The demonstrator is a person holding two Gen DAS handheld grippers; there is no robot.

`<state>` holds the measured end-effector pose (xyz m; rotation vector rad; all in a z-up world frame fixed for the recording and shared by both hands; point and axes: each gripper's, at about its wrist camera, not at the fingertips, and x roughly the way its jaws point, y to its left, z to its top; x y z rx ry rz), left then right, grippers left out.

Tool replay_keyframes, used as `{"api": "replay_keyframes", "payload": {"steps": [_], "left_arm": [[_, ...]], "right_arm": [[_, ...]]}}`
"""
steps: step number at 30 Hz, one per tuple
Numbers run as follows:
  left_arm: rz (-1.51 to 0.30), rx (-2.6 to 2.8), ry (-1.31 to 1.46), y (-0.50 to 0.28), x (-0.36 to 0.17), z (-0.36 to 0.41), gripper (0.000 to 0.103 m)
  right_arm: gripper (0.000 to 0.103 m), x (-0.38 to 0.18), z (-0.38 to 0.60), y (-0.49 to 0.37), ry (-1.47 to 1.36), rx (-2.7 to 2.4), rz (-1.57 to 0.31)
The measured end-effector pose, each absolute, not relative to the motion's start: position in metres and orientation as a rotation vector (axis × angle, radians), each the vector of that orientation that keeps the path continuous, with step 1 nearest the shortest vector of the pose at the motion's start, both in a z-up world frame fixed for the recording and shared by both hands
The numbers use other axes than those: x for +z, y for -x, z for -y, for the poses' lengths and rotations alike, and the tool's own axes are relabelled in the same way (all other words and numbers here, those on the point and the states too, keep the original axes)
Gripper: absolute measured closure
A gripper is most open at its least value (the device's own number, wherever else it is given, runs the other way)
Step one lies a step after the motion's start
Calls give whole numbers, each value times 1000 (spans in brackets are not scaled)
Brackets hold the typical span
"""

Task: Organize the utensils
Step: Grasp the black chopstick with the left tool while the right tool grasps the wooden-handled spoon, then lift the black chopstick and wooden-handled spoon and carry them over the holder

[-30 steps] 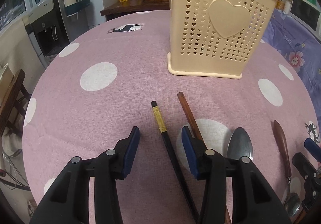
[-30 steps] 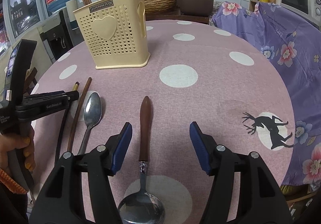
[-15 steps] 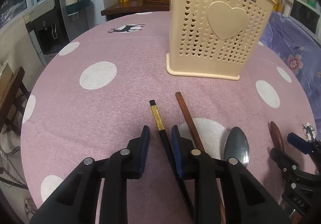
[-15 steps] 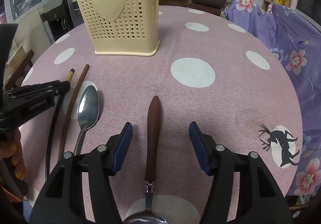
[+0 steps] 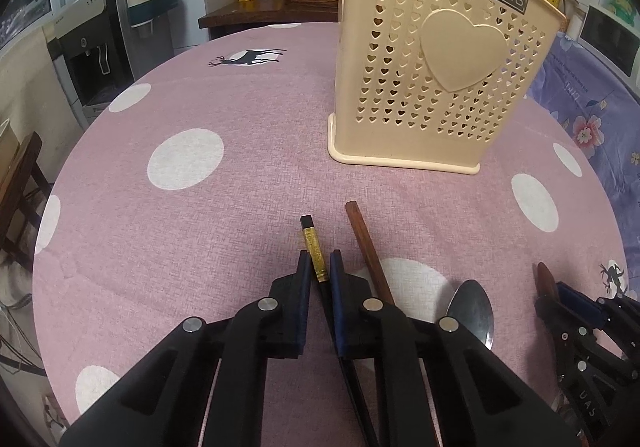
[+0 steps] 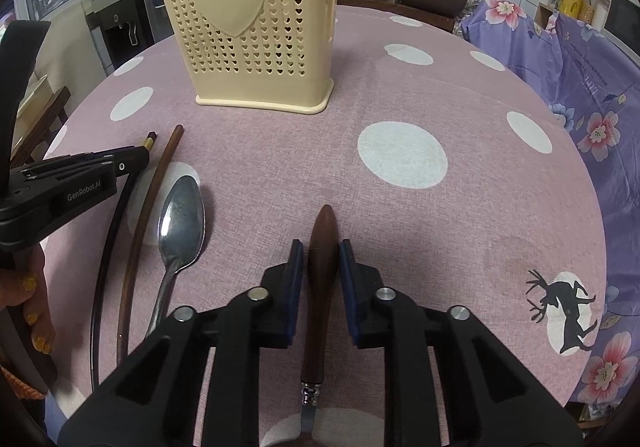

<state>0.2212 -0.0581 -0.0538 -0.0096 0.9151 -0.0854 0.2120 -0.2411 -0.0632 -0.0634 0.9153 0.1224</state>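
Note:
My left gripper (image 5: 319,265) is shut on the black chopstick with a gold band (image 5: 312,247), which lies on the pink dotted tablecloth (image 5: 240,191). A brown chopstick (image 5: 366,247) and a steel spoon (image 5: 472,311) lie just to its right. My right gripper (image 6: 320,255) is shut on the brown wooden handle of a ladle (image 6: 322,279), also resting on the cloth. The cream perforated utensil holder (image 5: 436,59) stands upright beyond both grippers, and also shows in the right wrist view (image 6: 256,23). The left gripper (image 6: 132,161) also appears in the right wrist view.
The steel spoon (image 6: 180,219) and brown chopstick (image 6: 154,203) lie between the two grippers. A purple floral cloth (image 6: 592,87) covers furniture to the right. A water dispenser (image 5: 100,47) stands beyond the table's left edge.
Both grippers have moved forward and closed: the left one onto the black chopstick, the right one onto the ladle's wooden handle.

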Motion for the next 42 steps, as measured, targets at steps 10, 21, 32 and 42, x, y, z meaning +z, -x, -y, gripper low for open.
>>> {"api": "replay_keyframes", "payload": {"steps": [10, 21, 32, 42], "left_arm": [[-914, -88, -3, -223, -55, 63, 95], [-777, -168, 115, -189, -4, 39, 95], [-545, -218, 172, -141, 79, 11, 95], [-517, -238, 186, -140, 86, 3, 95]], "right_arm": [[87, -61, 245, -211, 25, 135, -899], [87, -10, 273, -189, -107, 203, -759], [87, 45, 288, -156, -134, 260, -627], [87, 55, 273, -150, -98, 291, -605]]}}
